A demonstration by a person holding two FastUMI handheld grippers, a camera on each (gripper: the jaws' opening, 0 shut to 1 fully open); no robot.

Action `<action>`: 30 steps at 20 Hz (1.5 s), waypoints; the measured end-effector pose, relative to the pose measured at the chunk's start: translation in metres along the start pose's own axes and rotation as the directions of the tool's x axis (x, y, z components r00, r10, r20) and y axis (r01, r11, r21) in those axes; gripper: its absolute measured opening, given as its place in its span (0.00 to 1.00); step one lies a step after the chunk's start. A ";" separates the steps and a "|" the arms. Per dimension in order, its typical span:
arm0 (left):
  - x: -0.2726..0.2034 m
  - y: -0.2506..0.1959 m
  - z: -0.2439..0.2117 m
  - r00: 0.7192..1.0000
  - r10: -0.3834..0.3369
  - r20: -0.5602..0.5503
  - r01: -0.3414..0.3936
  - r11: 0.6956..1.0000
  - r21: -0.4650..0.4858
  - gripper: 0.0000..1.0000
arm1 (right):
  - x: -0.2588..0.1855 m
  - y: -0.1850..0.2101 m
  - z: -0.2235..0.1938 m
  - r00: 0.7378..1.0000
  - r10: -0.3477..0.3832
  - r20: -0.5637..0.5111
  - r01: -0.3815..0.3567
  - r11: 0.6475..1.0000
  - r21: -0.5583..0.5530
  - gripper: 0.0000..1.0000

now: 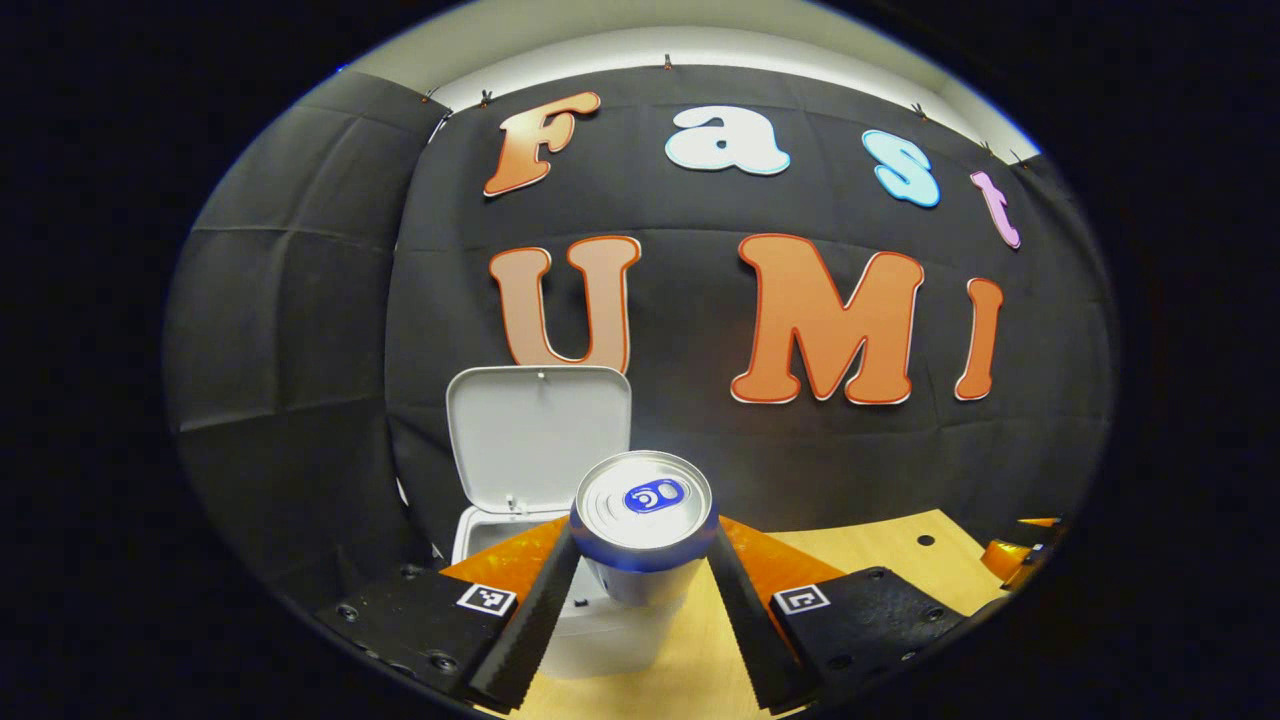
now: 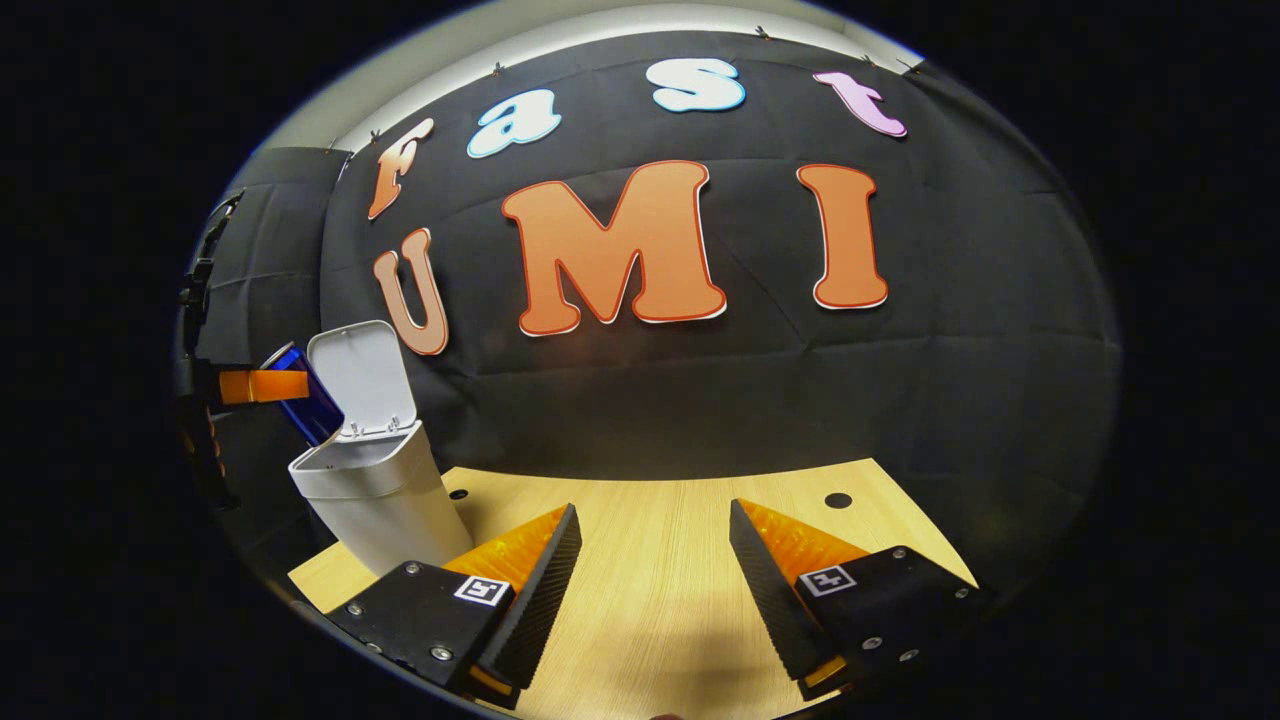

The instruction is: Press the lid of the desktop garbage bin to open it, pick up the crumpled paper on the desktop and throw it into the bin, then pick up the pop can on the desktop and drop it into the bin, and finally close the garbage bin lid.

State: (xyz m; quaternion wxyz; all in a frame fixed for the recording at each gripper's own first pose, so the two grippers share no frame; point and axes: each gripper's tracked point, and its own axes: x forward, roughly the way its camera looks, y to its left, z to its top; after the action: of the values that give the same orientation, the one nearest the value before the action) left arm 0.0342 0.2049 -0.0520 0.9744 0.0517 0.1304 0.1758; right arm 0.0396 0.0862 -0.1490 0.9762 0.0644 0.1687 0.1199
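Fingers of the left gripper (image 1: 643, 560) are clamped on the two sides of a silver aluminium pop can with a blue band and blue tab (image 1: 643, 525), holding it above the light wooden desk (image 1: 880, 555). Just beyond the can stands the white plastic desktop garbage bin (image 1: 600, 640), its hinged white lid (image 1: 540, 435) raised upright against the black cloth wall (image 1: 300, 300).

From the right gripper view, the can (image 2: 300, 400) sits tilted in the air beside the open lid (image 2: 362, 378), above the bin (image 2: 385, 500). The right gripper (image 2: 655, 580) hovers over bare desk (image 2: 650, 520), fingers spread wide apart and holding nothing.
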 end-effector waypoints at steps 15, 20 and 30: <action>0.079 0.061 -0.039 0.997 0.071 -0.030 -0.070 0.997 0.014 0.83 | -0.010 -0.030 -0.002 0.995 -0.104 0.003 0.104 0.995 0.007 0.89; 0.081 0.058 -0.024 0.998 0.067 0.010 -0.068 0.997 0.034 0.84 | -0.016 -0.038 -0.002 0.993 -0.122 0.004 0.122 0.993 0.009 0.89; 0.081 0.063 0.063 0.983 0.077 0.167 -0.085 0.996 0.039 0.90 | -0.025 -0.049 0.002 0.991 -0.136 0.017 0.136 0.991 0.016 0.89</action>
State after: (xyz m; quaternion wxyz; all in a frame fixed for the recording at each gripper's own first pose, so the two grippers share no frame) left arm 0.1037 0.2887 -0.0018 0.9724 0.0939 0.0512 0.2073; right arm 0.0276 0.0319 -0.1474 0.9831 0.0613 0.1647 0.0513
